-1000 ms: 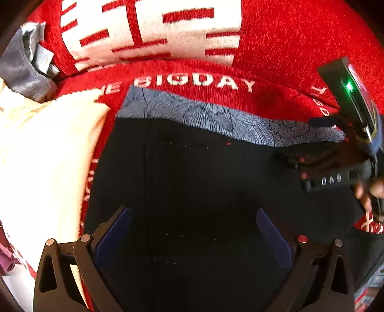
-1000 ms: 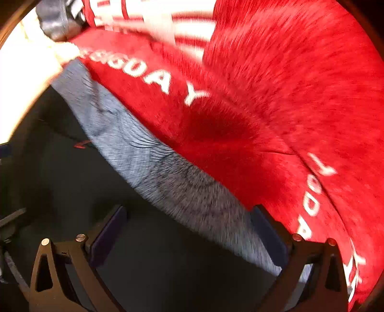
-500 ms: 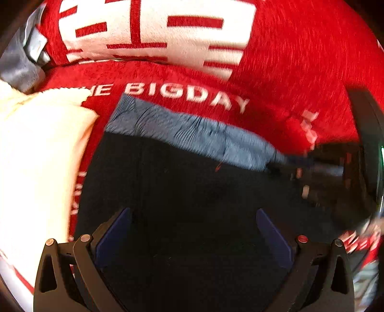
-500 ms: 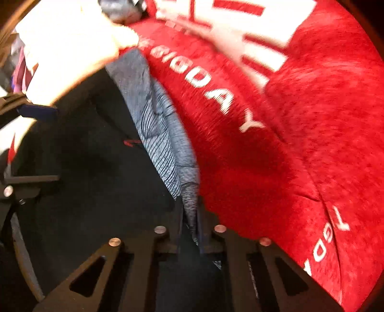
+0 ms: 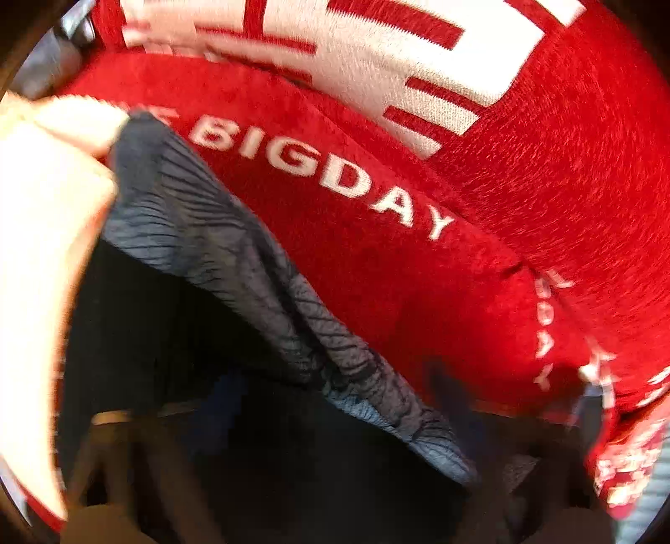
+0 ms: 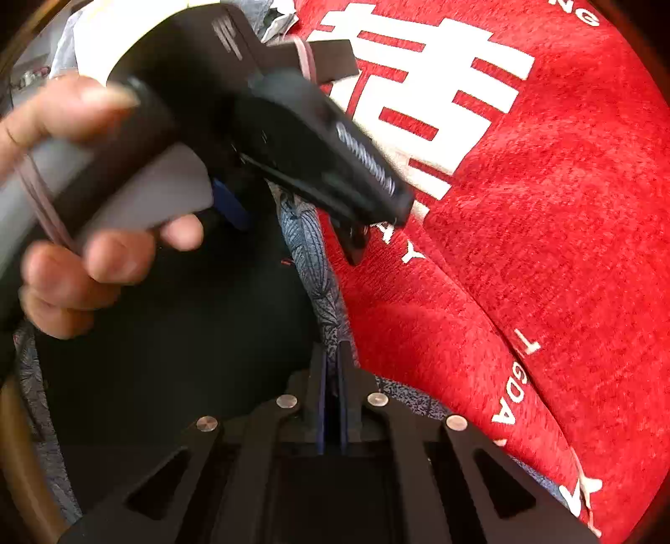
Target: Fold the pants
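Observation:
The pants are black with a grey-blue patterned band along their edge, and lie on a red blanket. In the right wrist view my right gripper is shut on that band at the pants' edge. The left gripper's body, held in a hand, crosses the upper left of that view above the pants; a blue pad shows beneath it. In the left wrist view the frame is heavily blurred and my left fingers are dark smears at the bottom; I cannot tell how the jaws stand.
The red blanket with white lettering and a large white character covers the surface to the right and behind. A cream cloth lies at the pants' left. Grey fabric sits at the far left corner.
My right gripper closed on the patterned band a half second ago and still holds it. The left gripper has swung fast over the pants toward the band, blurring its view.

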`<action>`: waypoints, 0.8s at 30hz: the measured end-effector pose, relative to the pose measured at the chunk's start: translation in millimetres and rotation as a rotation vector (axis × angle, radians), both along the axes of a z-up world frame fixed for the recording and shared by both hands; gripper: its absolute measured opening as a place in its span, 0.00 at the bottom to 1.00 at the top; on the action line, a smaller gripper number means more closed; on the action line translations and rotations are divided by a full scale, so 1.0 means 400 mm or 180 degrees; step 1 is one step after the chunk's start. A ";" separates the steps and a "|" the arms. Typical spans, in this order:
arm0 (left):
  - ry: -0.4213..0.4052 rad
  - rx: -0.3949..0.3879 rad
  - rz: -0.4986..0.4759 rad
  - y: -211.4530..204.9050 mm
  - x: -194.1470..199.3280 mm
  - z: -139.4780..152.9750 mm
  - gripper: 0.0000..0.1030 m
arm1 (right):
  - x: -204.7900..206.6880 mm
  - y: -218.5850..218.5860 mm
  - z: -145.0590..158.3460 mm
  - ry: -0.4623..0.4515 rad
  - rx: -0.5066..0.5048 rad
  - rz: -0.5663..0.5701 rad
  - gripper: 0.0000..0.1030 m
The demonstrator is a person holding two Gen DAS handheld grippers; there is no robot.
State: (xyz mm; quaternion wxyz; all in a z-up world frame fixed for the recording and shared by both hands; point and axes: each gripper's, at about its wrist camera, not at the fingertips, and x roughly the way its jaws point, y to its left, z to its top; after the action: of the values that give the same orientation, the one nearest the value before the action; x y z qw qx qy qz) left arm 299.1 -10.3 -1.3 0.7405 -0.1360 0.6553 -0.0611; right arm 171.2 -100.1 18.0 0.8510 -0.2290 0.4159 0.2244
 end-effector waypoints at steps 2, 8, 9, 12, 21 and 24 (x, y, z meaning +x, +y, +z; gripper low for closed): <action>0.0014 -0.0164 0.0010 0.005 -0.018 0.002 0.23 | -0.005 0.004 0.003 -0.0033 0.0016 -0.0028 0.05; -0.0289 -0.0091 -0.0102 0.022 -0.106 0.054 0.19 | 0.012 -0.013 -0.007 0.0052 0.0137 -0.0229 0.25; -0.0319 -0.0102 -0.0099 0.024 -0.117 0.061 0.19 | 0.018 -0.017 -0.001 0.0047 0.0166 -0.0255 0.35; -0.0422 -0.0127 -0.0116 0.038 -0.154 0.096 0.19 | 0.033 -0.011 -0.009 -0.0050 -0.0029 -0.0229 0.84; -0.0705 -0.0290 -0.0202 0.128 -0.294 0.197 0.19 | -0.058 -0.001 0.062 0.0049 0.0024 -0.0162 0.08; -0.0740 -0.0437 -0.0277 0.164 -0.375 0.196 0.19 | -0.193 0.010 0.099 -0.0113 0.0104 -0.0259 0.07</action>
State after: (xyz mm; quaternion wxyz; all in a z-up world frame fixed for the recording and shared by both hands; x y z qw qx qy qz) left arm 149.0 55.3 77.3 0.7971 -0.1497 0.5646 -0.1532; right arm 94.1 -95.9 57.7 0.8703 -0.2019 0.4061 0.1923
